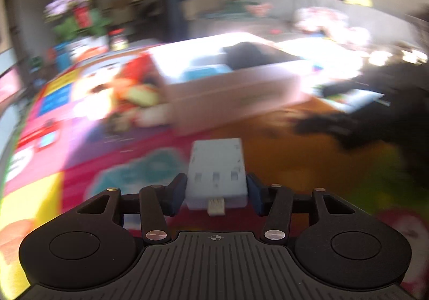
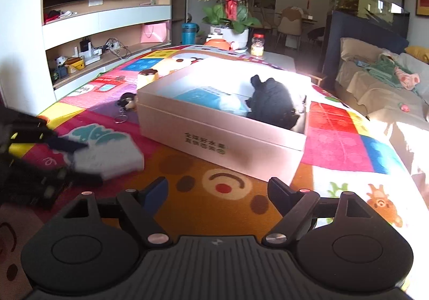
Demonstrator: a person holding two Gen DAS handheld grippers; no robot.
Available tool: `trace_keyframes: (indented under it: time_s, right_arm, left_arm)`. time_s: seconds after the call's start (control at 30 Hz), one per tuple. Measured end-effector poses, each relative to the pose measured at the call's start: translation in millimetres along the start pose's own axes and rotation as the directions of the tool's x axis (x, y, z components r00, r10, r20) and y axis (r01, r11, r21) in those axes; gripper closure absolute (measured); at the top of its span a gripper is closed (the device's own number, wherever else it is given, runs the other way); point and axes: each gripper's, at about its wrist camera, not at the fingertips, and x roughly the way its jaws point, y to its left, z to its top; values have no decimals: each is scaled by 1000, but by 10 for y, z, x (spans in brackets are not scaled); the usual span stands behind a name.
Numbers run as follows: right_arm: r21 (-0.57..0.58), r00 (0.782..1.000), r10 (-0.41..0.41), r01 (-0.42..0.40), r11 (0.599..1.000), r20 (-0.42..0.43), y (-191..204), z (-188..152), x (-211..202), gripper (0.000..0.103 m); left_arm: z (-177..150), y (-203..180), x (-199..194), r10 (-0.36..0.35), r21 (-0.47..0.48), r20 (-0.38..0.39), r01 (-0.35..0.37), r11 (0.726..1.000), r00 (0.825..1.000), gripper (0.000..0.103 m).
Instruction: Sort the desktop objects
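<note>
Progress partial: white box (image 2: 219,139) already holds a black item (image 2: 270,104) and blue pack (image 2: 203,97), my left gripper (image 1: 216,190) clamps the white adapter (image 1: 217,166) above the mat, right gripper (image 2: 217,192) wide and empty, keychain (image 2: 127,104) outstanding.

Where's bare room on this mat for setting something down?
Free: the orange patch between the right gripper and the white box. Also the colored squares right of the box. Crowded: left of it, around the keychain and left gripper.
</note>
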Motion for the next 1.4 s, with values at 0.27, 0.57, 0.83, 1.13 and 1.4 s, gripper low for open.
trace_keyframes:
  time_s: [0.27, 0.57, 0.83, 1.13, 1.4]
  right_arm:
    - [33, 999, -33, 32, 999, 34, -126, 27, -128, 16]
    - [-49, 995, 101, -101, 994, 5, 198, -65, -158, 6]
    - [4, 982, 172, -172, 985, -74, 639, 59, 169, 2]
    - [-77, 988, 114, -122, 990, -109, 780, 8, 286, 19]
    - [49, 995, 72, -69, 996, -74, 247, -141, 143, 16]
  left_arm:
    - [40, -455, 118, -88, 109, 7, 86, 990, 996, 38]
    - [-45, 29, -45, 132, 50, -28, -130, 990, 991, 16]
    - [-110, 469, -187, 259, -51, -56, -261, 964, 964, 8]
    - [189, 818, -4, 270, -220, 22, -259, 940, 963, 8]
    - [474, 1078, 699, 311, -178, -10, -307, 935, 950, 28]
